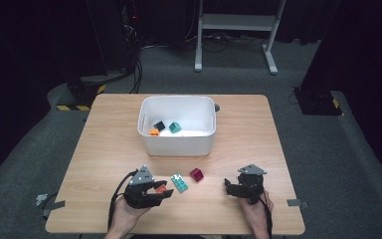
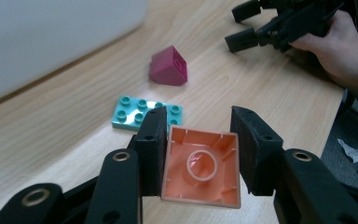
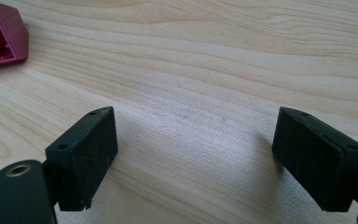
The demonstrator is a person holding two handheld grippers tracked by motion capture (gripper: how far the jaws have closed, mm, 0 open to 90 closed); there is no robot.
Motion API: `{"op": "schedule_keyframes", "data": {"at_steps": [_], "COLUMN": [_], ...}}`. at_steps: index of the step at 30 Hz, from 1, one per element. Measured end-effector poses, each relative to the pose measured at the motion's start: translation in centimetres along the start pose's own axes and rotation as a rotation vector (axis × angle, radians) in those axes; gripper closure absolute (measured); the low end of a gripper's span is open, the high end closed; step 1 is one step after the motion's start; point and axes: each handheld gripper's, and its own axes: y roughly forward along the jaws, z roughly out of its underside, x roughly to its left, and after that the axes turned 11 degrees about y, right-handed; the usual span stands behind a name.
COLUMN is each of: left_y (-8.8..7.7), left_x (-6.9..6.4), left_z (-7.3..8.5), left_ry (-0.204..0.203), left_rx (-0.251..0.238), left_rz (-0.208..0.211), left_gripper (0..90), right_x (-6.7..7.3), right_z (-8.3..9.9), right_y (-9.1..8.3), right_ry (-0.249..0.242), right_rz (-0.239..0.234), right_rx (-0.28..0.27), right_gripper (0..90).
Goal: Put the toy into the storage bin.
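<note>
My left gripper (image 2: 200, 156) is shut on an orange brick (image 2: 201, 167), whose hollow underside faces the camera; in the high view that gripper (image 1: 161, 190) hangs just above the table's near left with the orange brick (image 1: 160, 189) between its pads. Just beyond it lie a flat teal plate (image 2: 145, 112) and a magenta brick (image 2: 168, 66), seen from above as the teal plate (image 1: 179, 182) and the magenta brick (image 1: 196, 174). My right gripper (image 3: 196, 158) stands open over bare wood, and the high view shows it (image 1: 229, 186) at the near right. A corner of the magenta brick (image 3: 0, 35) lies far left of it.
A white bin (image 1: 176, 143) stands at mid-table and holds an orange, a dark and a teal brick. Its wall (image 2: 51, 37) rises to the left ahead of the left gripper. The wooden table (image 1: 248, 129) ends close behind both hands.
</note>
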Motion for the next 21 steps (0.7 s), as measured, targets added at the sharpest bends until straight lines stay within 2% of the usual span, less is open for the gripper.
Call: {"op": "schedule_keyframes", "data": {"at_steps": [5,12,21], "left_y": [-1.0,-2.4,-3.2], "left_x": [0.8,2.1,3.3], "left_z": [-0.8,-2.3,-4.0], "left_ry": [-0.013,-0.01,-0.013], "left_rx": [-0.02,-0.047,-0.068], "left_rz": [-0.014,-0.034,-0.058], "left_gripper": [57.3,57.3,57.3], "right_x": [0.0,0.0,0.0], "right_z": [0.0,0.0,0.0], "right_y": [0.0,0.0,0.0], "right_ry": [0.0,0.001,0.001], "right_rz": [0.0,0.001,0.0], "right_rx": [0.0,0.0,0.0], "right_gripper": [13.7,13.7,13.7]}}
